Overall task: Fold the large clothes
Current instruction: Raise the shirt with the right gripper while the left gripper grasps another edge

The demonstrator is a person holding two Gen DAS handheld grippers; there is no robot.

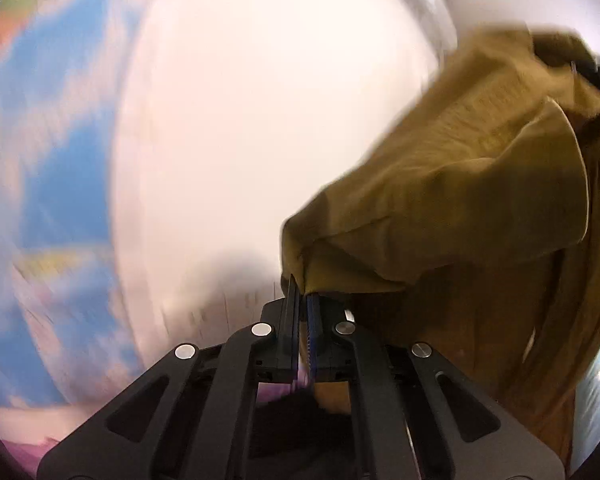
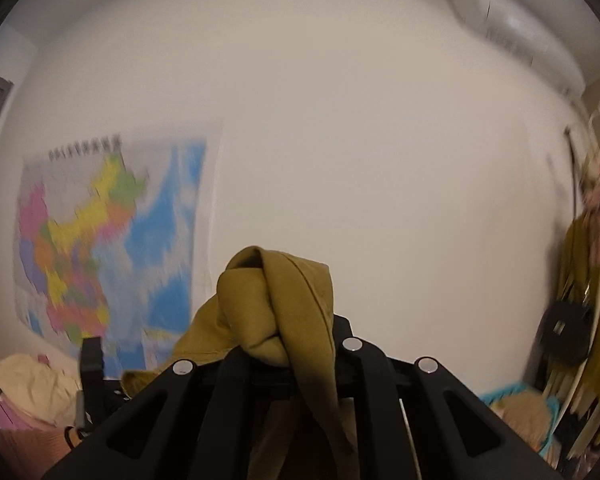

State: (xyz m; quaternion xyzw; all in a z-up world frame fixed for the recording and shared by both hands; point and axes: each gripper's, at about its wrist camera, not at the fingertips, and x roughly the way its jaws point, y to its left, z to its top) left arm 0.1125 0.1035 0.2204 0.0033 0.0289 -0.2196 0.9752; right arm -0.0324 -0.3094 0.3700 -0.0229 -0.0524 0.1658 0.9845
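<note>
A large mustard-yellow garment hangs in the air between my two grippers. My left gripper is shut on one edge of it, and the cloth stretches up and right to the other gripper at the frame's upper right. In the right wrist view my right gripper is shut on a bunched fold of the same garment, which hides the fingertips and drapes down over the gripper body. Both views are blurred and point at a wall.
A coloured wall map hangs on the white wall. An air conditioner sits high on the right. A rack with hanging clothes and a black bag stands at the right. Bedding lies at the lower left.
</note>
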